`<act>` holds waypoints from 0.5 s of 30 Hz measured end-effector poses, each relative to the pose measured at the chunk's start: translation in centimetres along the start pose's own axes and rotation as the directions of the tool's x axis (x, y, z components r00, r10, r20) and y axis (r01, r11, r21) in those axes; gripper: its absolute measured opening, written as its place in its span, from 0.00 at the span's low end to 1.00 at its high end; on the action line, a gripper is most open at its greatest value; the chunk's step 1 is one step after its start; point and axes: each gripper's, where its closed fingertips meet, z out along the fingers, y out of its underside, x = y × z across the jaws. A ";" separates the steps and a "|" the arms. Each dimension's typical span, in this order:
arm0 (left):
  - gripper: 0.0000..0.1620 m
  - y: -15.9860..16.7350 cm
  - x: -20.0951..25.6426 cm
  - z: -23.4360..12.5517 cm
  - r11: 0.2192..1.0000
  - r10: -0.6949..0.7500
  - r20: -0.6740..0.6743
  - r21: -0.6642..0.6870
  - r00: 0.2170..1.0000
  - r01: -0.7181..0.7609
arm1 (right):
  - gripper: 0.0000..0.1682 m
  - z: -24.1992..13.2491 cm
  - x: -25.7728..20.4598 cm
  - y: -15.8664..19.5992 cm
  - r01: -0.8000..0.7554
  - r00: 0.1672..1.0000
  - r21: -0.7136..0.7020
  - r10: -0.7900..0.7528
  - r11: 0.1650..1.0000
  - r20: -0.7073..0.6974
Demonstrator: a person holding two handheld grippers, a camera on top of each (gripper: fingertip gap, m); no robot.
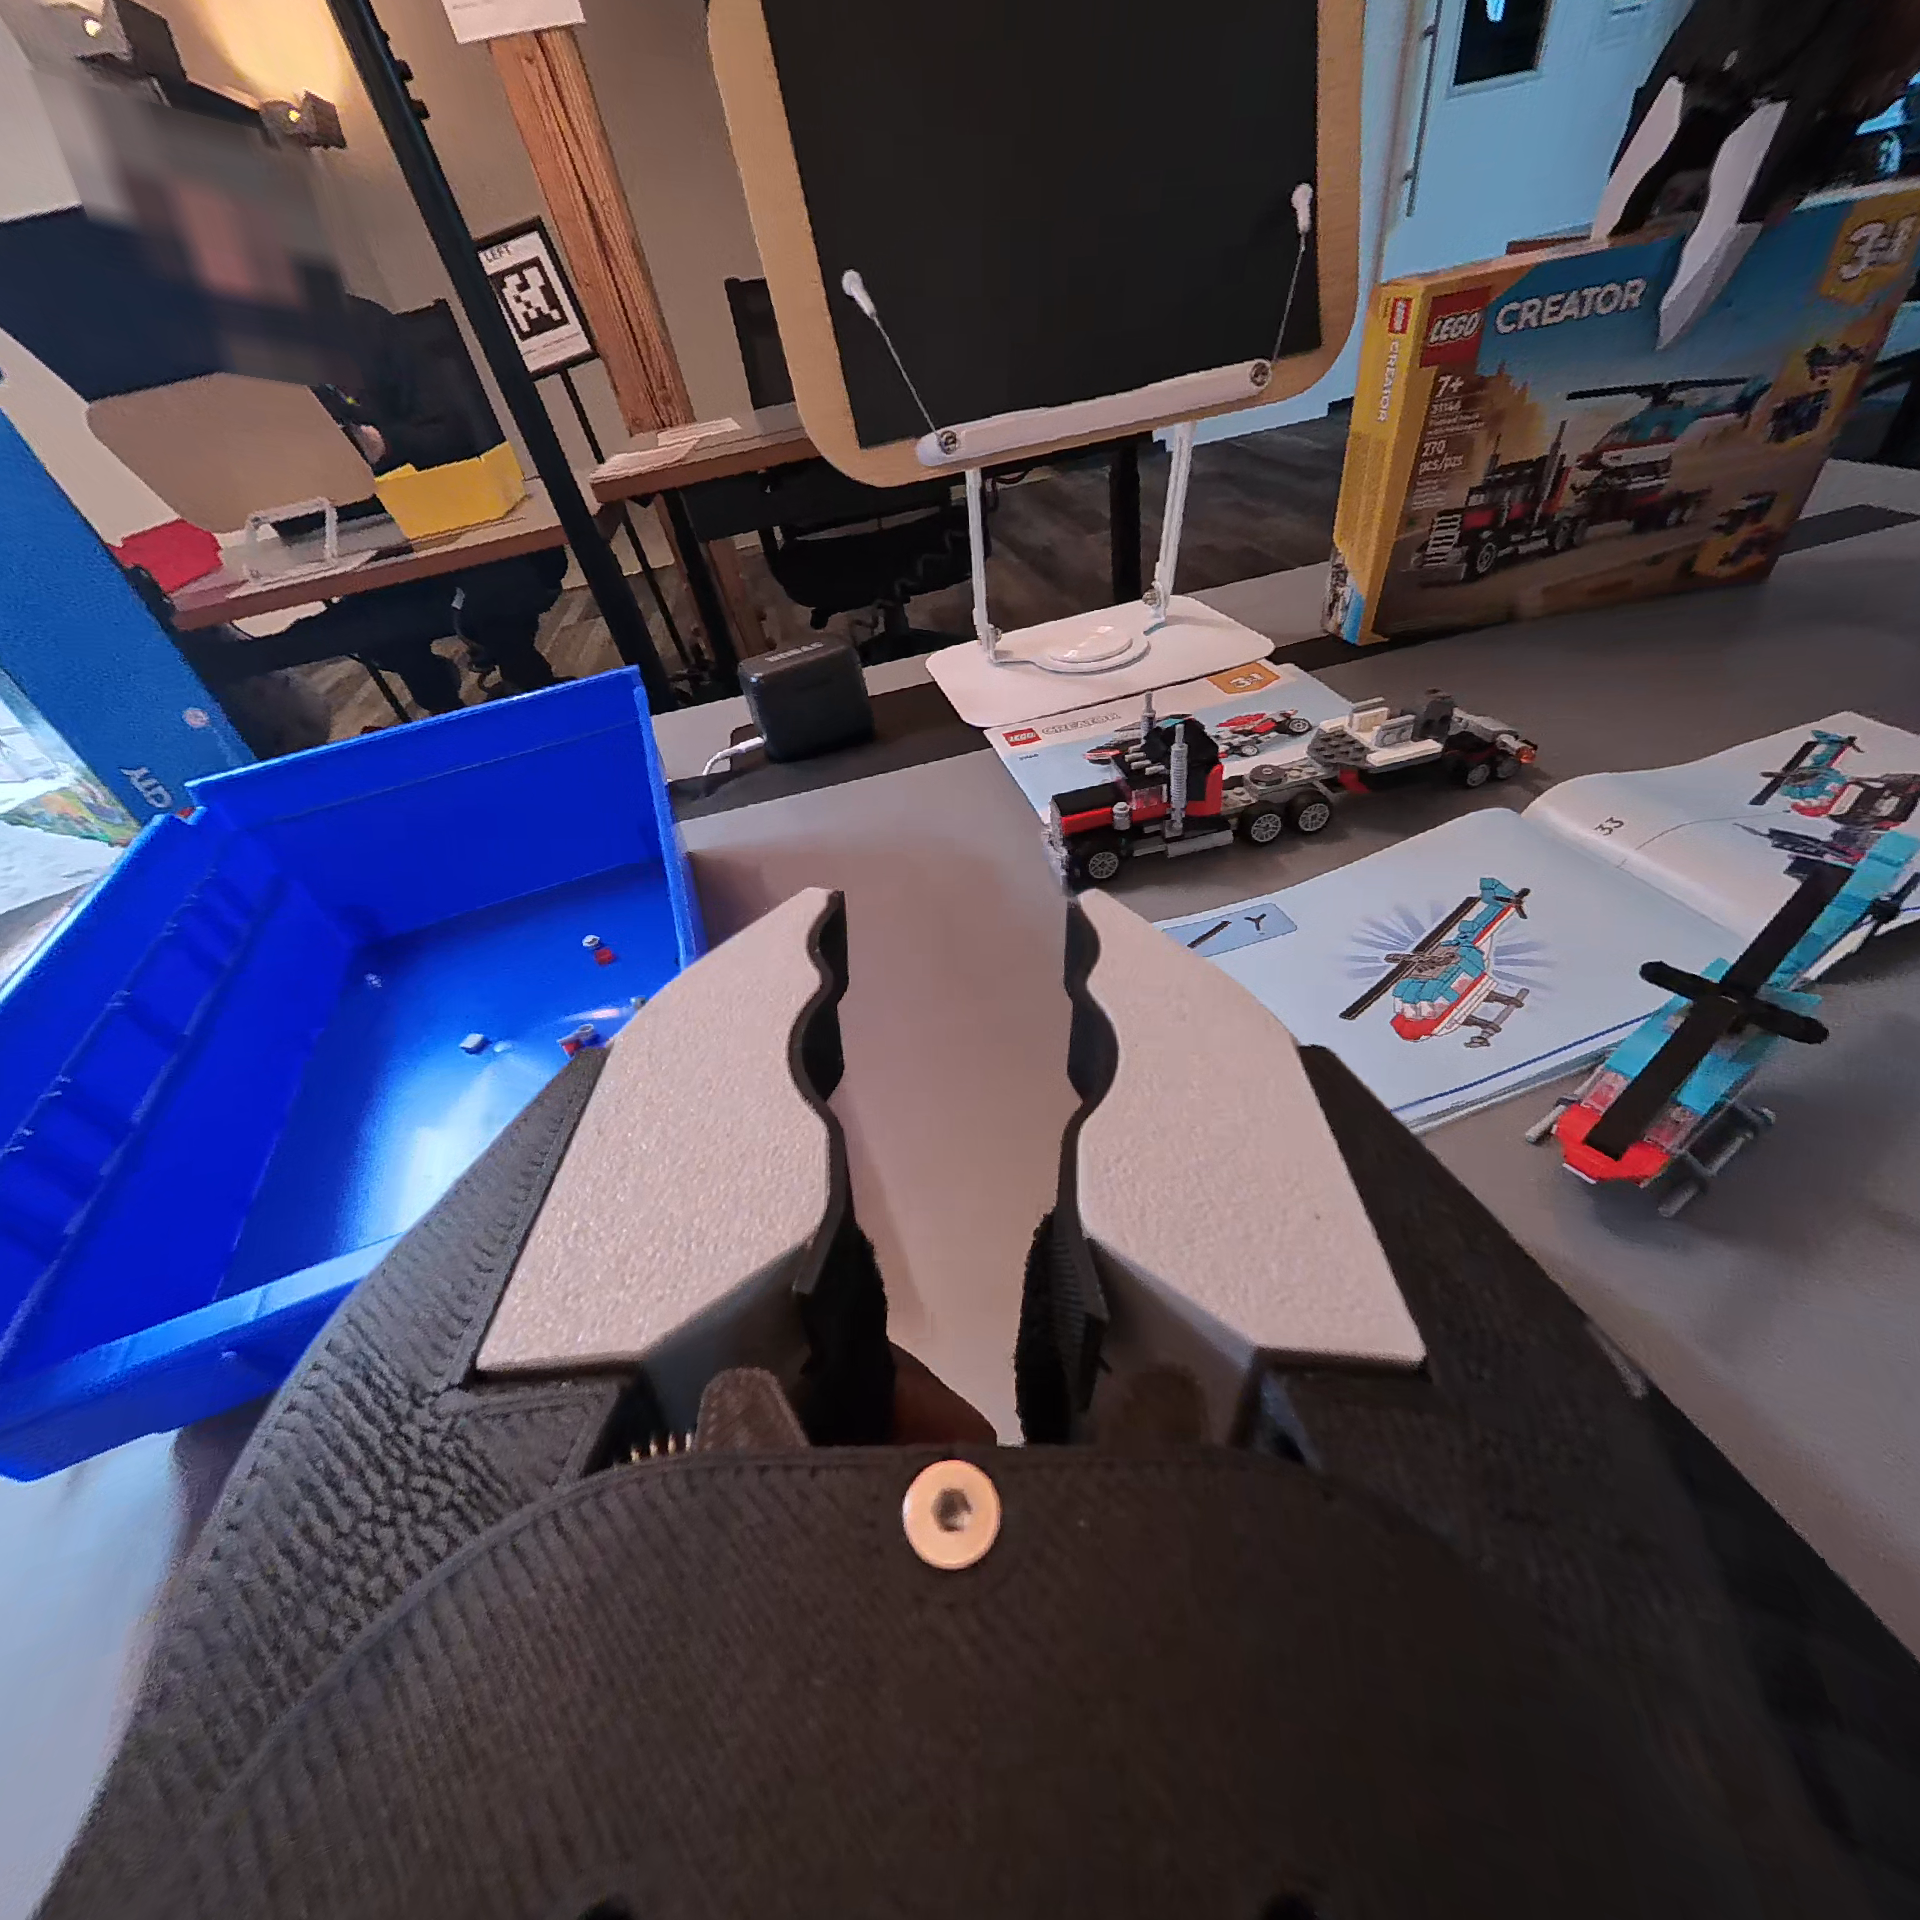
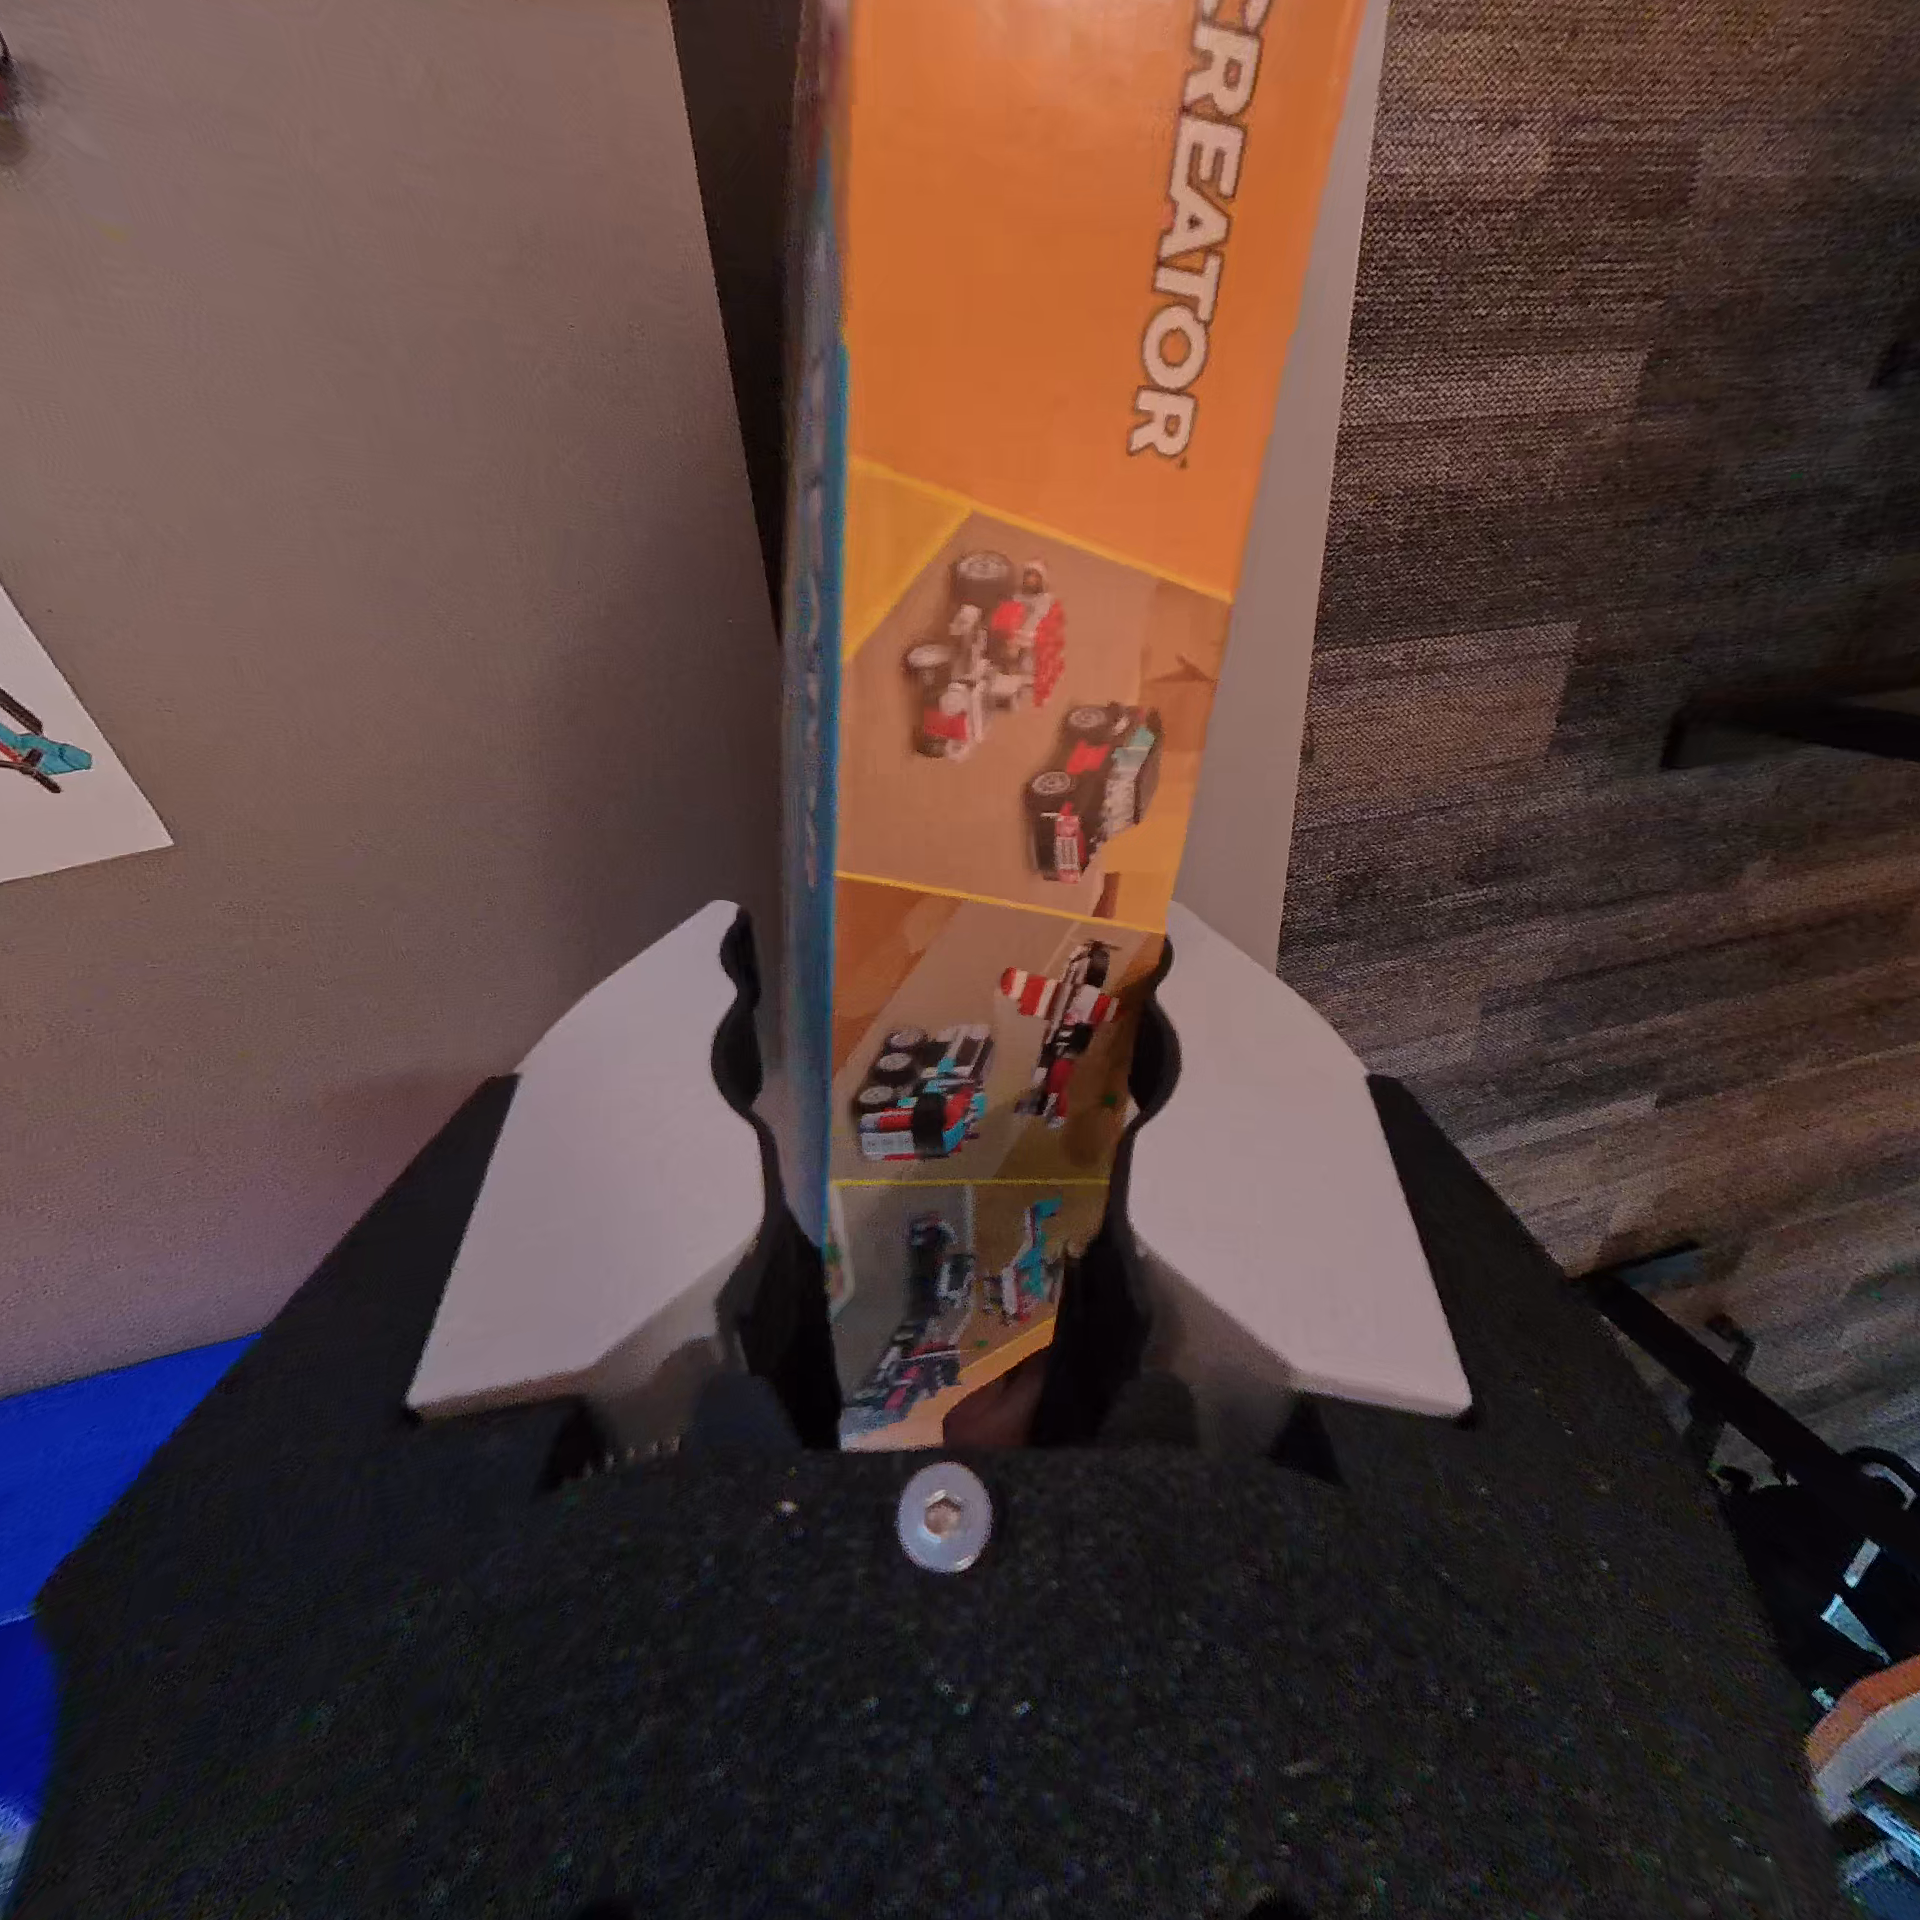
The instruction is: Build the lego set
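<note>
My left gripper [image 1: 956, 914] is open and empty, low over the grey table [image 1: 935, 831]. A built black and red lego truck with a trailer [image 1: 1174, 800] stands ahead of it. A teal, white and red lego helicopter [image 1: 1704, 1049] sits to the right, on an open instruction booklet [image 1: 1455, 966]. The lego box [image 1: 1579, 447] stands upright at the back right. My right gripper [image 1: 1683, 208] comes down on its top edge. In the right wrist view my right gripper [image 2: 951, 925] is closed around the orange narrow side of the box [image 2: 1039, 364].
A blue bin [image 1: 436, 790] with a few small loose pieces stands left of my left gripper. A dark screen on a white stand [image 1: 1039, 208] and a black cube [image 1: 805, 696] sit at the table's back edge. The floor [image 2: 1610, 623] lies beyond the table's right side. Some 60 cm of space lies between my two pairs of fingers.
</note>
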 end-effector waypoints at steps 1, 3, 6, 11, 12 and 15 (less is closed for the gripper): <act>0.25 -0.1 0.2 0.0 1.000 -0.005 -0.013 0.002 1.000 0.005 | 0.43 -0.1 -0.1 -0.1 -0.009 1.000 0.008 0.009 1.000 0.001; 0.25 -0.3 0.7 0.0 1.000 -0.005 -0.043 0.012 0.999 0.006 | 0.47 -0.6 -0.1 -0.3 -0.022 0.999 0.031 0.023 0.999 -0.024; 0.26 -0.4 1.8 0.4 1.000 0.015 -0.093 0.010 0.996 -0.014 | 0.56 -2.4 0.0 -0.7 -0.058 0.994 0.093 0.066 0.994 -0.089; 0.26 -0.9 5.0 1.7 1.000 0.021 -0.271 -0.003 0.962 -0.023 | 0.59 -9.0 -4.9 -5.3 -0.118 0.959 0.467 0.222 0.876 -0.174; 0.26 -0.9 5.8 2.2 0.999 0.021 -0.323 -0.016 0.946 -0.028 | 0.60 -10.1 -7.3 -6.1 -0.115 0.958 0.527 0.235 0.842 -0.166; 0.26 -1.0 8.5 4.4 0.995 0.033 -0.455 -0.065 0.890 -0.070 | 0.55 -10.7 -15.9 -6.9 -0.144 0.960 0.630 0.262 0.764 -0.098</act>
